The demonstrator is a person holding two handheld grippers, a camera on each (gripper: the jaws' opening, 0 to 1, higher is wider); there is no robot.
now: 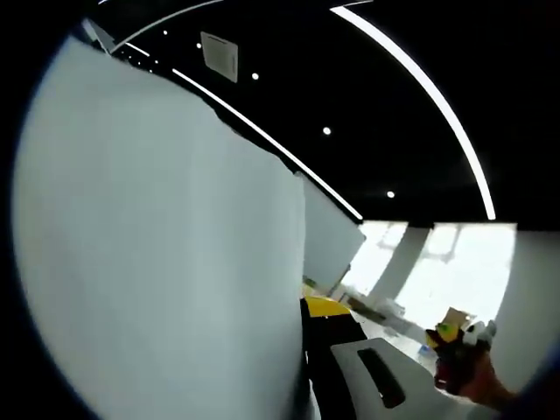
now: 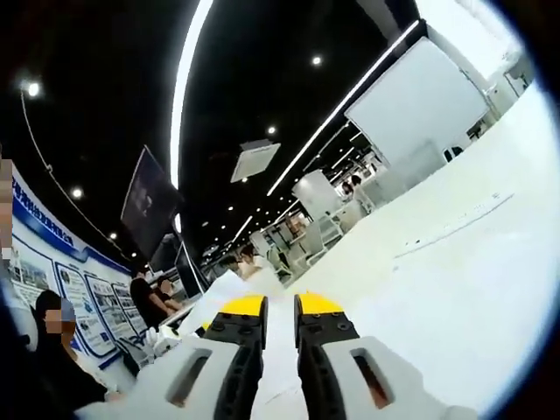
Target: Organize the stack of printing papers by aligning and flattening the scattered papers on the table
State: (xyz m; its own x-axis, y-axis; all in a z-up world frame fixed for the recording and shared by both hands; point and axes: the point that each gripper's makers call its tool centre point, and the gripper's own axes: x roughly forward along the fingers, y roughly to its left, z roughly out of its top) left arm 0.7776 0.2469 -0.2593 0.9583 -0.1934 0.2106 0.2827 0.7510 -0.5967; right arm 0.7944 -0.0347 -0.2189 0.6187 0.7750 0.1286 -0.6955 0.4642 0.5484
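Paper stack (image 2: 262,289) sits clamped edge-on between the right gripper (image 2: 278,306) jaws, yellow tips nearly closed on it, sheets running straight out ahead. White table (image 2: 455,262) spreads right of that gripper. Left gripper (image 1: 328,319): one jaw visible, a big white sheet (image 1: 157,254) covers everything to its left, can't tell if it's clenched or released.

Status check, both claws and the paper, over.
Right claw clamped on paper edge. Left claw beside raised sheet, grip unclear. Nothing obstructing.
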